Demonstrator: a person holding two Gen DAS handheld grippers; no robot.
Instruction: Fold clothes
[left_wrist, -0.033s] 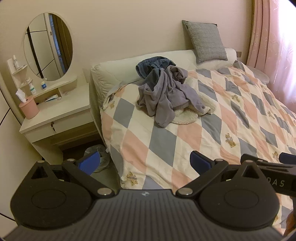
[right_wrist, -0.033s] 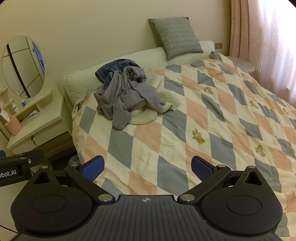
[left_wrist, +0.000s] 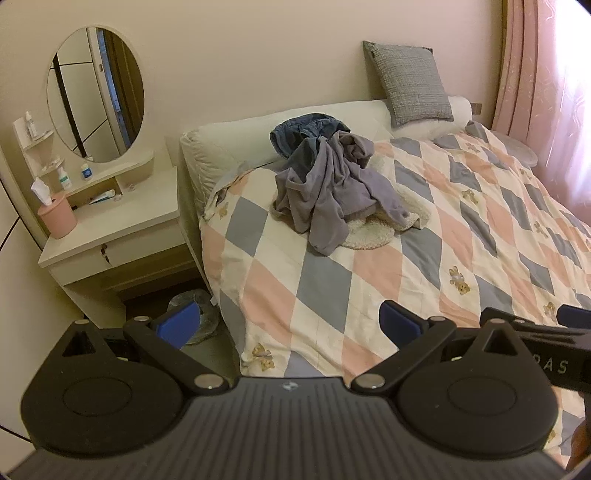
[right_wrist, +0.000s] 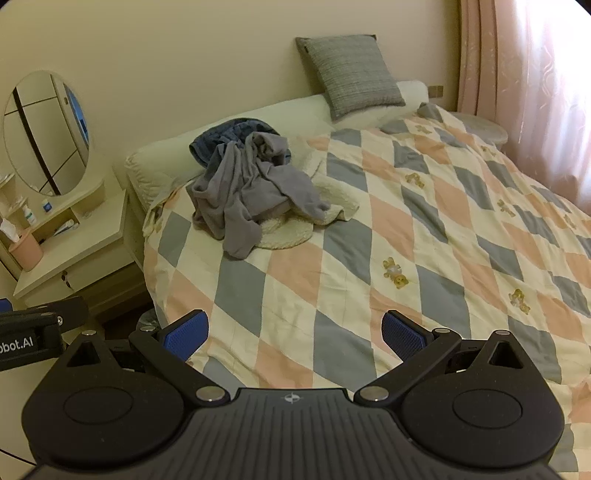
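A crumpled heap of clothes lies near the head of the bed on the diamond-patterned quilt (left_wrist: 388, 266). In it, a grey-purple garment (left_wrist: 328, 188) (right_wrist: 243, 192) is on top, a blue denim piece (left_wrist: 303, 129) (right_wrist: 221, 136) is behind it and a cream fleecy piece (left_wrist: 369, 232) (right_wrist: 291, 232) is underneath. My left gripper (left_wrist: 288, 321) hangs open over the bed's near left corner, far short of the heap, with nothing between its blue pads. My right gripper (right_wrist: 294, 332) is also open and empty over the near quilt. Each gripper's body shows at the edge of the other's view.
A cream bedside vanity (left_wrist: 122, 225) with an oval mirror (left_wrist: 96, 92), a pink tissue holder (left_wrist: 57, 218) and small bottles stands left of the bed. A grey cushion (left_wrist: 410, 85) leans on the headboard. Pink curtains (left_wrist: 546, 92) hang at the right. A plastic bag (left_wrist: 192, 299) lies on the floor.
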